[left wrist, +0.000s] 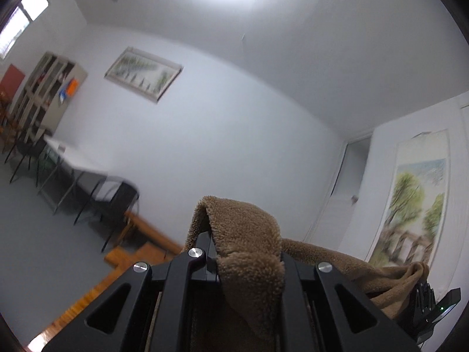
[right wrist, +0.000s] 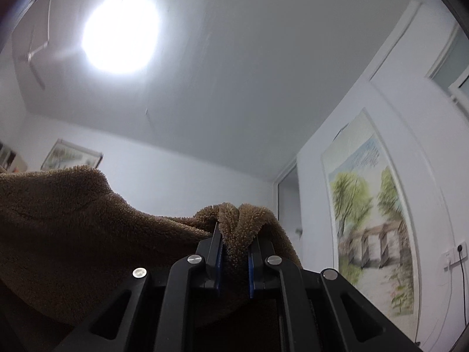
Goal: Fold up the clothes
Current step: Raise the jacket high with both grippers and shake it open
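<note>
Between the fingers of the left gripper (left wrist: 240, 249) we find a fold of the brown fleece garment (left wrist: 249, 252) clamped, the cloth draped over the right finger. We see the right gripper (right wrist: 234, 243) likewise closed on a bunched edge of that garment (right wrist: 88, 220), its blue pads (right wrist: 218, 258) pressing the pile from both sides. Both tools point upward toward the ceiling light (right wrist: 120, 33), and the fleece hangs between them in the air. We note a landscape scroll (right wrist: 372, 220) on the wall at right.
</note>
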### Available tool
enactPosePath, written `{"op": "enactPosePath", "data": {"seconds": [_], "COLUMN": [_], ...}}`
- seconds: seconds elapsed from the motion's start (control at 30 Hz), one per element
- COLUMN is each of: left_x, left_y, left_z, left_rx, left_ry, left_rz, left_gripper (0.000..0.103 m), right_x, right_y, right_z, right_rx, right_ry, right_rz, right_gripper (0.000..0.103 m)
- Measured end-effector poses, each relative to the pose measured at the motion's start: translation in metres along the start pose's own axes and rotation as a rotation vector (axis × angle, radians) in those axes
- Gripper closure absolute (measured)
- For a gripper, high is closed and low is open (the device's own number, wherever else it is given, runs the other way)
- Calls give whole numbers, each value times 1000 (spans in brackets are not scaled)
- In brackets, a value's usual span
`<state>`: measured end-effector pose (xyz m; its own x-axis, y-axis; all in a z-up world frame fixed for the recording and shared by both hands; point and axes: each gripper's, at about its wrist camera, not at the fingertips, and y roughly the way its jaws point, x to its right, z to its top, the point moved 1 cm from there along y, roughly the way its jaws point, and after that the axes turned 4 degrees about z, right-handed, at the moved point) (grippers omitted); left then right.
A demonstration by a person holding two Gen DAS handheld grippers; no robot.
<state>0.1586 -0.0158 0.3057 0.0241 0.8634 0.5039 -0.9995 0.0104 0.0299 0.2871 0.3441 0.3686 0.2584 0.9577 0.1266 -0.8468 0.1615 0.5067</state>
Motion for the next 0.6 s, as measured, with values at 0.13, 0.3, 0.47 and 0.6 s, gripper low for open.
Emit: {"op": "enactPosePath", "data": {"seconds": [0.13,0.3,0.47,0.6], "left_x": [-19,-48,-89,-111], "left_y": [99,212,307,336], "left_z": [-43,-125,-215,-254], "left_rx": [-230,-488,-845,-994], "left_ry": [-35,-28,-31,-31], "left_rz": [97,224,345,404], "left_gripper": [90,90,38,31], "right_x": [-30,-79,-115,-150], "right_y": [81,173,270,292], "right_z": [-102,-241,-428,-542], "right_rx": [-189,-507,-1006,-1331], "right_ry": [-14,-16,37,135], "right_rz": [78,169,338,453], "right_gripper": [92,92,85,82]}}
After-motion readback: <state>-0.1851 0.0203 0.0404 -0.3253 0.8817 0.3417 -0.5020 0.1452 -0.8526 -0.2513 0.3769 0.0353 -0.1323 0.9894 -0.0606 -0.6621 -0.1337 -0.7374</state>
